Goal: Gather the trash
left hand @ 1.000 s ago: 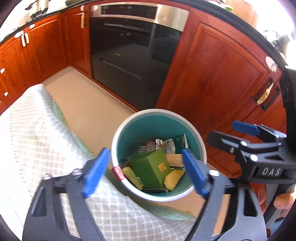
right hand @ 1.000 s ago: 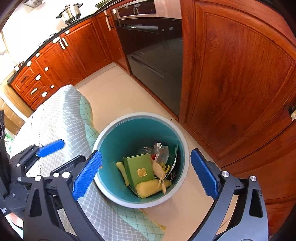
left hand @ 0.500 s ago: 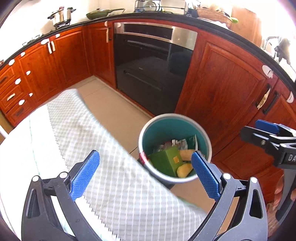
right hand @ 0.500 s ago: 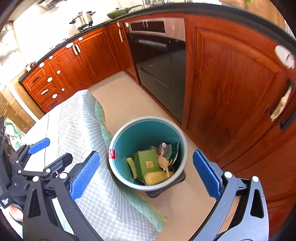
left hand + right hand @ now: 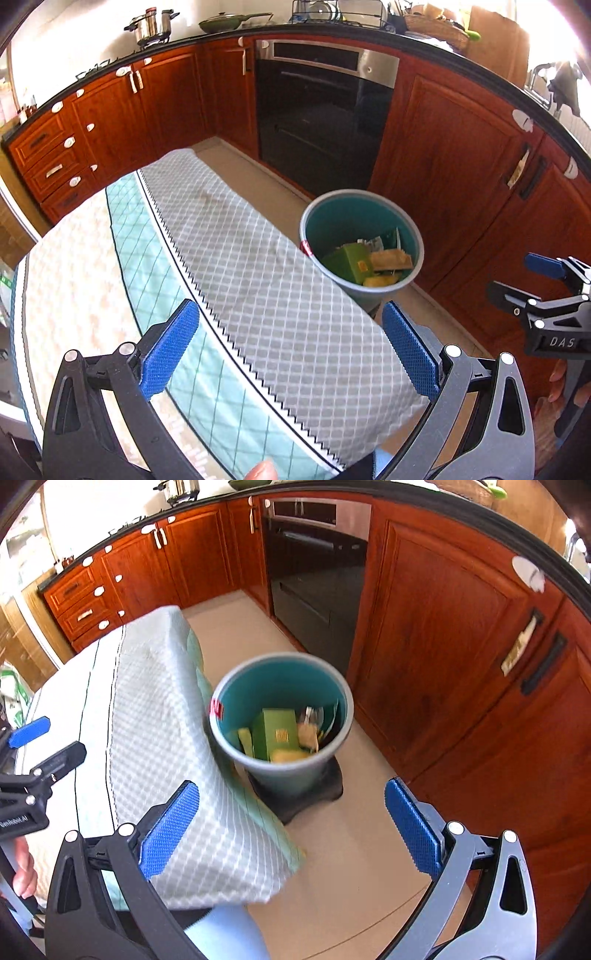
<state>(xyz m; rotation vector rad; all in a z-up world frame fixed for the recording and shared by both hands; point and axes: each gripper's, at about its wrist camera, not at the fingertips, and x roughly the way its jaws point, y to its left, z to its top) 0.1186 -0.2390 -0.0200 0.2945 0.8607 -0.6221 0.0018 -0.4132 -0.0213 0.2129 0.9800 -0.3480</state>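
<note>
You have lifted both grippers up and back from the bin (image 5: 280, 716) in the last second: a moment ago the teal opening filled the space between your fingers, and now it sits small and farther off on the floor, just past the far right edge of the table. Your left gripper (image 5: 291, 350) hangs above the table's right edge with its blue pads wide apart and nothing between them; your right gripper (image 5: 291, 830) is out past the table's near right corner, over the floor, jaws equally spread and empty. The trash lies inside the bin: a green box (image 5: 275, 733), yellow pieces (image 5: 288, 755), a tan piece (image 5: 390, 260) and some crumpled wrapping around them. A red label (image 5: 216, 707) clings to the bin's rim on the table side. The checked cloth (image 5: 258, 258) on the table looks bare in both views, so I judge the collecting finished or close to it, and this pull-back reads as a retreat after a drop. Before you call it done, check the table's left side, which the left wrist view shows only blurred.
</note>
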